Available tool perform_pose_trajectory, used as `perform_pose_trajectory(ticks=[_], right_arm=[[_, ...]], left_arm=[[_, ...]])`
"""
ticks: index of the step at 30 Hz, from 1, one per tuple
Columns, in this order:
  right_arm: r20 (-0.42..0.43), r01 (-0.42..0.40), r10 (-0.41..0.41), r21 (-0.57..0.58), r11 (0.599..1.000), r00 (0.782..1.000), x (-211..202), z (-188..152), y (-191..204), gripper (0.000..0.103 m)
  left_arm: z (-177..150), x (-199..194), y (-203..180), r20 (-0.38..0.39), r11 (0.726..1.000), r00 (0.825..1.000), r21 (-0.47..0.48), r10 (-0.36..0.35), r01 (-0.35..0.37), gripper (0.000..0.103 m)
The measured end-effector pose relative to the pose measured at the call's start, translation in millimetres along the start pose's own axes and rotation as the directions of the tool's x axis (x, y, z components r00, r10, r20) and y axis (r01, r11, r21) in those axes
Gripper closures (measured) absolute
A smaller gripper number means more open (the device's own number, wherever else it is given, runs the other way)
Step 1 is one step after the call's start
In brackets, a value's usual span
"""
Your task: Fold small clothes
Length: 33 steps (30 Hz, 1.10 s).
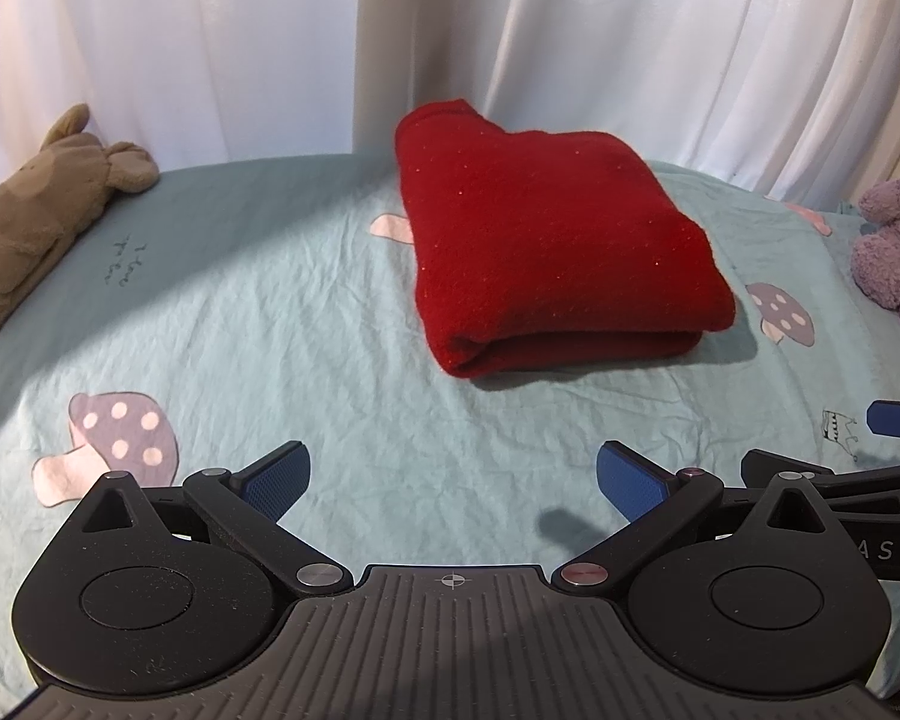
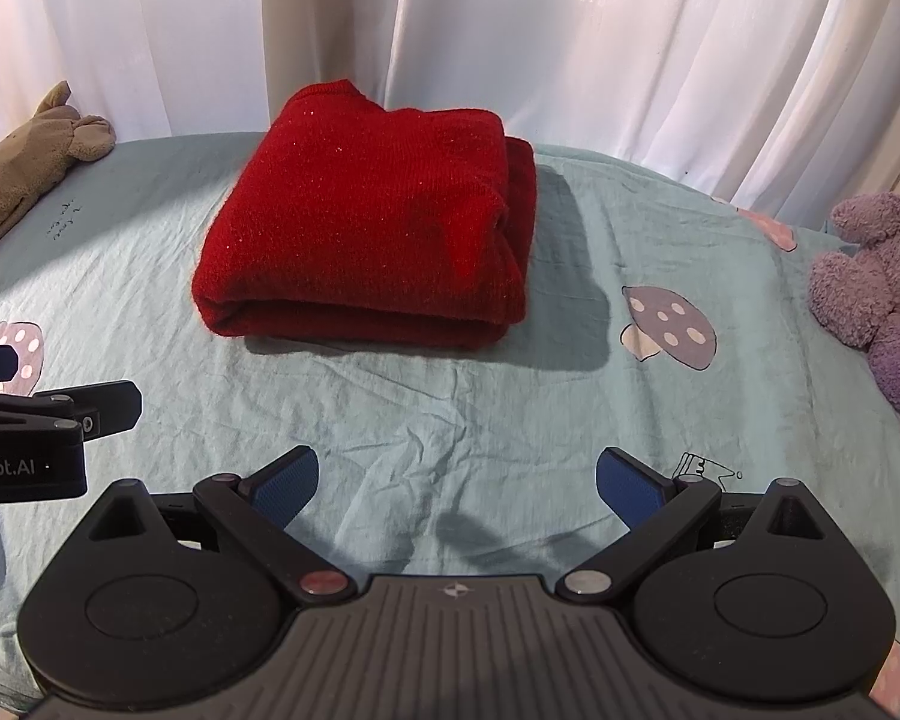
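The red sweater (image 1: 546, 234) lay folded into a thick, squarish bundle on the pale blue bed sheet (image 1: 270, 312), toward the far edge near the white curtain (image 1: 690, 48). I held my left hand-held gripper (image 1: 453, 483) low over the sheet in front of it, jaws spread wide with nothing between them. My right hand-held gripper (image 2: 457, 480) hovered just beside it, also spread apart and empty. Both sat well short of the sweater.

To me the fold looked finished, so the risk lay in touching it again. On its right side the layers bulged unevenly, and a careless nudge there could have pushed the top layer off and opened the bundle. Dragging a finger across the wrinkled sheet could also have tugged the sweater askew. The brown plush (image 1: 36, 222) at the left and the purple plush (image 2: 876, 294) at the right were well apart from it, no hazard unless I swung wide.
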State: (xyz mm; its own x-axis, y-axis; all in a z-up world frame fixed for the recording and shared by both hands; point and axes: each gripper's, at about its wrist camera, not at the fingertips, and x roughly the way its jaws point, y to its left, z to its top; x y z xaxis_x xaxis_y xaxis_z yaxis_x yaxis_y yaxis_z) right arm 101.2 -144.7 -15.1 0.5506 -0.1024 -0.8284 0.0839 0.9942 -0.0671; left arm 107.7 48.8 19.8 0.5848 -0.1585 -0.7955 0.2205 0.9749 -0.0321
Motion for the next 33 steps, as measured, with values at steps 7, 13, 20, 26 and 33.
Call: perform_pose_trajectory(ticks=[7,13,20,26,33], right_arm=[[0.003,-0.001,0.001,0.001,1.000,1.000,-0.2,0.3,0.4,0.004],[0.004,0.000,0.000,0.000,1.000,1.000,0.0,0.4,0.0,0.004],[0.007,-0.002,0.002,0.000,1.000,1.000,-0.1,0.5,-0.7,0.004],[0.007,-0.002,0.002,0.001,1.000,1.000,-0.5,0.8,-0.8,0.004],[0.010,-0.003,0.003,0.001,1.000,1.000,-1.2,0.7,-1.6,0.004]], left_arm=[[0.2,0.1,-0.7,-0.002,1.000,1.000,0.002,0.002,-0.002,0.000],[0.1,0.1,-0.4,-0.006,1.000,1.000,0.000,0.002,-0.002,0.000],[-0.4,-0.9,-1.5,-0.001,1.000,1.000,0.001,0.007,-0.007,0.000],[-0.2,-0.6,-1.5,-0.004,1.000,1.000,-0.002,0.004,-0.004,0.000],[-0.4,-2.0,-1.6,0.004,1.000,1.000,0.002,-0.003,0.003,0.000]])
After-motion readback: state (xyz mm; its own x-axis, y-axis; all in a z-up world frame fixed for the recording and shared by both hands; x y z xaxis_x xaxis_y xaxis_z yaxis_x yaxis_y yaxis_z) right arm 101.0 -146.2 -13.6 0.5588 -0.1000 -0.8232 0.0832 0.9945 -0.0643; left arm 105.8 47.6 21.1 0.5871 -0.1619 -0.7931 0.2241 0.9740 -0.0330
